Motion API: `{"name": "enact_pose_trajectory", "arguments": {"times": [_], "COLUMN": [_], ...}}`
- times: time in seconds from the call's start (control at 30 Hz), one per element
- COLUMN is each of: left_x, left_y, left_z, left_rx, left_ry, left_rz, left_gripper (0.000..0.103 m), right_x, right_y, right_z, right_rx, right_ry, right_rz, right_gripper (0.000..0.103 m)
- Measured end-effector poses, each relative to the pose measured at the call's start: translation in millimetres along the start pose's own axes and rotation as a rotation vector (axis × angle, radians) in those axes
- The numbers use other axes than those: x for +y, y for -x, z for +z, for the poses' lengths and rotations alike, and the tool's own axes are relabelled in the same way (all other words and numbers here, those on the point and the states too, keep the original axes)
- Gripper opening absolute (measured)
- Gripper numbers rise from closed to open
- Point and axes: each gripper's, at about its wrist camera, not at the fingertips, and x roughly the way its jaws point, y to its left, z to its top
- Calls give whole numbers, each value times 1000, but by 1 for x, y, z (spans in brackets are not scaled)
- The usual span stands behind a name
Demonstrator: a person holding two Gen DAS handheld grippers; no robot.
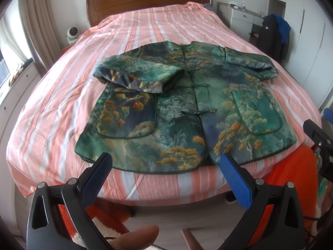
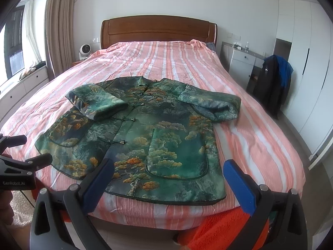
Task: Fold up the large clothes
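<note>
Nearest the viewer, the left gripper (image 1: pixel 166 166) and the right gripper (image 2: pixel 168 171) hang released at the foot of the bed (image 2: pixel 260 137), jaws spread wide and grasping nothing. Just beyond both sets of blue pads (image 1: pixel 235 179), apart from them, the green landscape-print jacket (image 2: pixel 145 137) lies flat, front up and buttoned, hem toward the grippers. Its left sleeve (image 2: pixel 97 102) is folded in over the chest; the right sleeve (image 2: pixel 214 106) is bunched at the shoulder. Farthest, the wooden headboard (image 2: pixel 158 31)
</note>
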Motion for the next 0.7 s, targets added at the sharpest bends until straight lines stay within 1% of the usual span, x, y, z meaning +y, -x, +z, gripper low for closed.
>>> {"name": "enact_pose_trajectory", "arguments": {"times": [0.17,0.27,0.33,0.37,0.4,0.43,0.47,0.53,0.57,0.6,0.67,0.7], "left_x": [12,25,37,46,62,78,101,140,159,180,202,209], "left_y": [-9,-20,-29,-34,-42,-49,-59,-80,-93,-111,-139,-154], "left_z": [0,1,6,9,16,22,29,40,44,47,49,48], "left_rx": [27,59,75,77,77,83,100,142,168,196,237,260], "left_ry": [37,72,65,56,57,66,88,144,175,199,220,225], "left_rz": [6,-16,-28,-27,-15,-19,-50,-124,-152,-168,-140,-140], "left_gripper": [103,103,103,103,103,103,103,103,103,103,102,102], "right_x": [5,6,7,6,2,-5,-13,-40,-52,-71,-102,-115], "right_y": [4,3,1,0,-1,-3,-6,-21,-29,-48,-85,-100], "right_z": [0,-1,-2,-3,-3,-3,-3,-3,-4,-6,-13,-18], "right_rx": [-14,-12,-5,-6,-14,-25,-33,-31,-22,16,123,165], "right_ry": [4,1,6,10,12,9,3,-23,-40,-77,-160,-206], "right_rz": [30,59,84,95,114,127,133,156,174,210,273,292], "right_gripper": [103,103,103,103,103,103,103,103,103,103,103,103]}}
